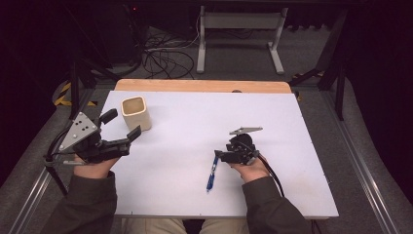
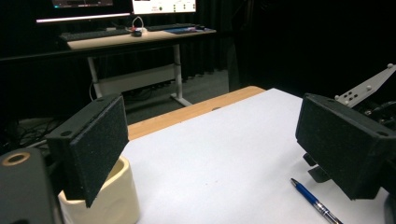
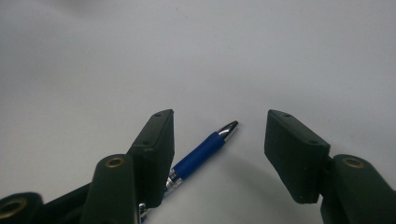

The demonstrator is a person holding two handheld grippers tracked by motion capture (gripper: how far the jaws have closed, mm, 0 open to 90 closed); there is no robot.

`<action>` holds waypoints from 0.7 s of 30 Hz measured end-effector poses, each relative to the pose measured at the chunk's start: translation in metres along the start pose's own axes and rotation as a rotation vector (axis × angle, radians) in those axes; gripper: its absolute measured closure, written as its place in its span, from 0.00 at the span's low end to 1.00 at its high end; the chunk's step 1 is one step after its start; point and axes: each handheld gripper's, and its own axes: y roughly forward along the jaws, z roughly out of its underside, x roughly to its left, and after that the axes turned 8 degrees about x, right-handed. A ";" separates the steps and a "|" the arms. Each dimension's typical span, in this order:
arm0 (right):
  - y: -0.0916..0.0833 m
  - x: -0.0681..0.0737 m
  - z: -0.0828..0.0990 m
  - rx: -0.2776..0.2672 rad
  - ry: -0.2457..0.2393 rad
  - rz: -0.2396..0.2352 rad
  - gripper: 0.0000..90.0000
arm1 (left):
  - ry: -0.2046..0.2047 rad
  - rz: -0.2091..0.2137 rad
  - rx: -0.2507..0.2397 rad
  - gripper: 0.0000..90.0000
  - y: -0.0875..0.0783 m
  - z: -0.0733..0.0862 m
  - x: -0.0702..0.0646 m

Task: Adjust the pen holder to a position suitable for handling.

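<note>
While the blue pen (image 1: 212,174) lies flat on the white table (image 1: 195,126), near its front edge, I log my right gripper (image 3: 219,140) low over it, jaws apart on either side of the pen's silver tip, pads not touching it. I hold my left gripper (image 1: 121,127) at the table's left edge, jaws wide apart with nothing between them, the near jaw tip just beside the cream cup (image 1: 135,112). The cup stands upright, well apart from the pen.

High view overhead, gripper views low; all sharing the pen (image 1: 212,174).
</note>
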 end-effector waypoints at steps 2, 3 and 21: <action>0.005 0.001 0.000 0.018 0.001 -0.001 0.50 | -0.001 0.000 -0.001 0.11 0.000 0.000 0.000; 0.006 0.001 0.001 0.023 0.002 -0.001 0.51 | 0.000 0.000 -0.001 0.11 0.000 0.000 0.000; 0.025 0.007 0.003 0.098 0.001 0.013 0.58 | 0.001 -0.001 0.006 0.12 0.000 0.000 0.000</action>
